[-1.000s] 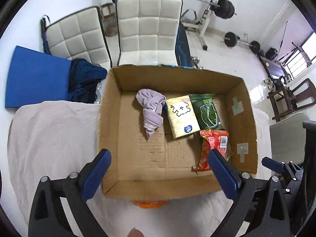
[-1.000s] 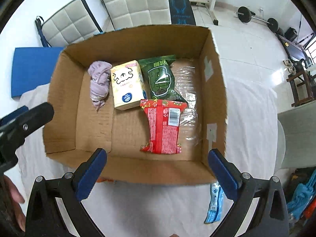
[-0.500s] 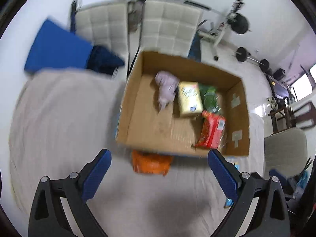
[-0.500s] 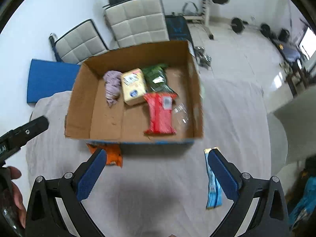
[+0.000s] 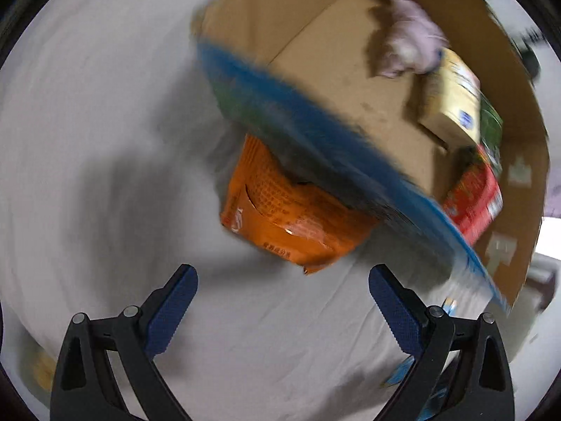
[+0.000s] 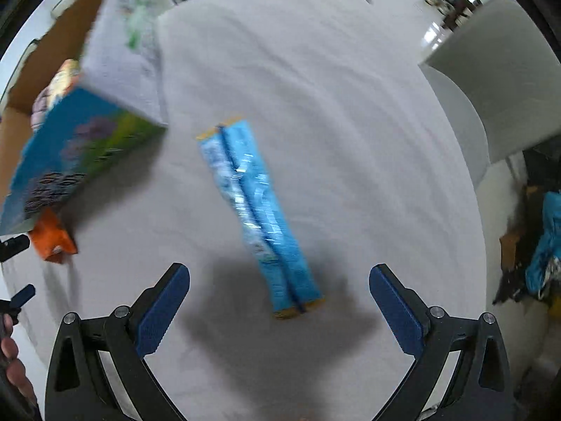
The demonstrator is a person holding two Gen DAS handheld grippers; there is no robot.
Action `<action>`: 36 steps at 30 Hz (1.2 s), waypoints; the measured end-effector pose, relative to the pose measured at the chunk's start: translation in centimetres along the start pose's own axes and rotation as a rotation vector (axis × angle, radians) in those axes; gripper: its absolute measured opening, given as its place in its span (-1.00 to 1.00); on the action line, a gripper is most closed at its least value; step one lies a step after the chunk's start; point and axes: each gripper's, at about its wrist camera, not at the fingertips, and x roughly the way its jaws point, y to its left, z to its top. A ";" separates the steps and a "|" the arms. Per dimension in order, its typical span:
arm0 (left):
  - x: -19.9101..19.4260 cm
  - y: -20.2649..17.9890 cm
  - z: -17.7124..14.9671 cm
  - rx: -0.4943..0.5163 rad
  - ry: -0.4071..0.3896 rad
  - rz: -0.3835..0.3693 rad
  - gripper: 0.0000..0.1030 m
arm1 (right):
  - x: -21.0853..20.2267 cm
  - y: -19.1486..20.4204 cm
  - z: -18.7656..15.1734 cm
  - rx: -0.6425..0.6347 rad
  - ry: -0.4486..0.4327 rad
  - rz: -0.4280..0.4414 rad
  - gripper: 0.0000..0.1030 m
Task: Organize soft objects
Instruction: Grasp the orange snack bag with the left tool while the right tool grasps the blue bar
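Observation:
An orange snack packet [image 5: 280, 207] lies on the white cloth, partly tucked under the near edge of the cardboard box [image 5: 350, 84]. My left gripper [image 5: 282, 307] is open and empty, just short of the packet. The box holds a lilac cloth [image 5: 410, 40], a yellow tissue pack [image 5: 452, 94], a green packet [image 5: 491, 126] and a red packet [image 5: 477, 200]. In the right wrist view a long blue packet [image 6: 259, 214] lies on the cloth, its near end between the fingers of my open, empty right gripper [image 6: 278, 307]. The orange packet [image 6: 52, 238] shows at far left.
The box's printed blue and green outer wall [image 6: 77, 154] stands left of the blue packet. A white chair [image 6: 491, 80] is past the table's right edge, with clutter on the floor [image 6: 540, 238]. White cloth [image 6: 315, 70] covers the table.
Both grippers have dropped low toward the table and forward. The left now faces the orange packet at the box's front, the right is over the blue packet. Both stay open.

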 end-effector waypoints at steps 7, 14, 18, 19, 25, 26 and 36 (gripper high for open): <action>3.3 -0.5 0.8 -0.029 0.037 -0.038 0.95 | 1.5 -0.2 -0.5 -0.049 0.019 -0.032 1.00; 2.7 -1.7 -0.7 0.144 -0.034 -0.059 -0.17 | 2.6 1.8 -1.6 -0.106 0.053 -0.054 1.00; 2.0 -0.9 -2.0 0.235 -0.017 -0.030 -0.17 | 2.6 2.2 -1.3 -0.106 0.060 -0.031 1.00; 1.8 -0.3 -2.2 0.242 -0.012 -0.018 -0.17 | 2.6 2.3 -1.0 -0.104 0.062 -0.031 1.00; 0.3 3.1 -3.4 0.311 0.081 0.012 -0.21 | 2.9 3.2 0.4 -0.096 0.070 -0.008 1.00; 0.1 3.5 -3.4 0.310 0.090 0.028 -0.19 | 2.8 3.3 0.4 -0.100 0.066 -0.008 1.00; 1.0 8.1 -2.4 -0.090 0.113 -0.233 0.29 | 5.4 4.7 1.9 -0.063 0.085 -0.027 1.00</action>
